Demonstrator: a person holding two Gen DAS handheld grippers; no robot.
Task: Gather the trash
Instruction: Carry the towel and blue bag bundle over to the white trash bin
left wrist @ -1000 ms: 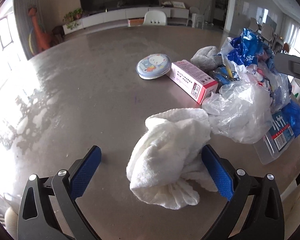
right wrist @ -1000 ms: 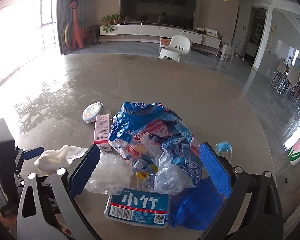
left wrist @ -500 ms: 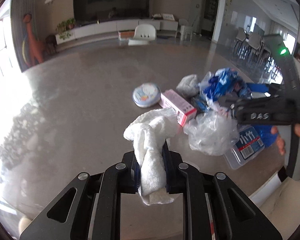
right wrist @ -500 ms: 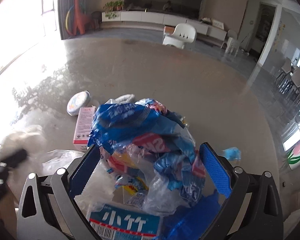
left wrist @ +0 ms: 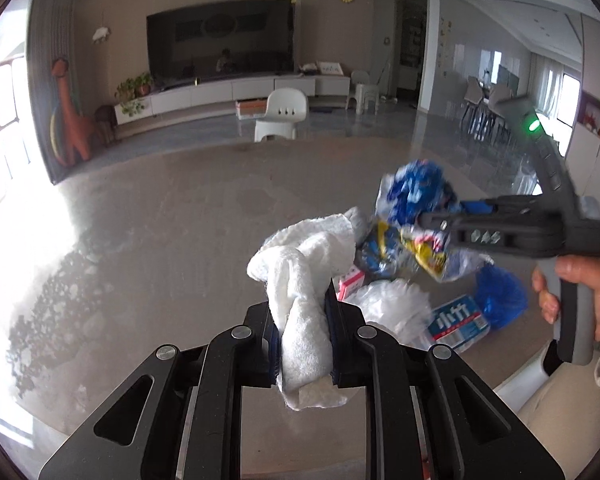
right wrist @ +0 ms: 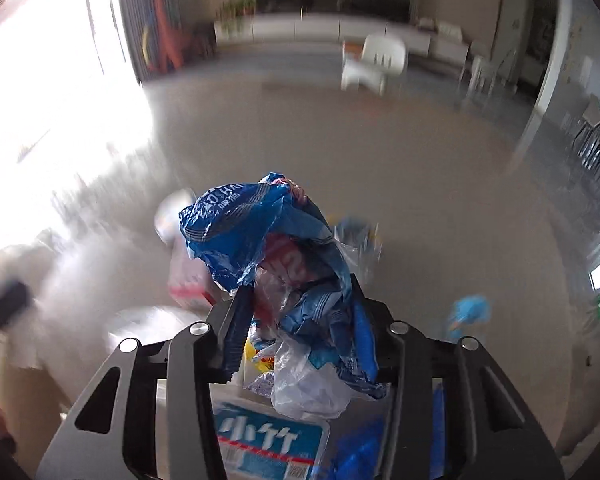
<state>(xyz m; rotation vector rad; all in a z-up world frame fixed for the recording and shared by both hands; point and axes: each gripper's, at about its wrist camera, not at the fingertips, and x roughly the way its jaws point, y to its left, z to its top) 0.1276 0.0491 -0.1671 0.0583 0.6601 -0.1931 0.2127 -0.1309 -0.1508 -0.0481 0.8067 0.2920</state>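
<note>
Gripping a white cloth (left wrist: 300,280) in your left tool (left wrist: 302,344) and blue wrappers (right wrist: 260,240) in your right tool (right wrist: 296,336), you risk loose plastic slipping free above the table (left wrist: 160,240).

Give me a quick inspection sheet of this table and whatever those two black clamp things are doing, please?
Surface: glossy grey table, strong window glare on its left side.
Job's things: white crumpled towel; blue crumpled wrappers; both lifted off the table.
Clutter: clear plastic bag, blue-labelled tissue pack, pink box, blue bag lying on the table.
Grippers: left gripper jaws closed on the towel; right gripper jaws closed on the wrappers, view blurred.
Cables: nothing seen.
Surroundings: living room with white chair, large dark TV screen, orange dinosaur figure.
</note>
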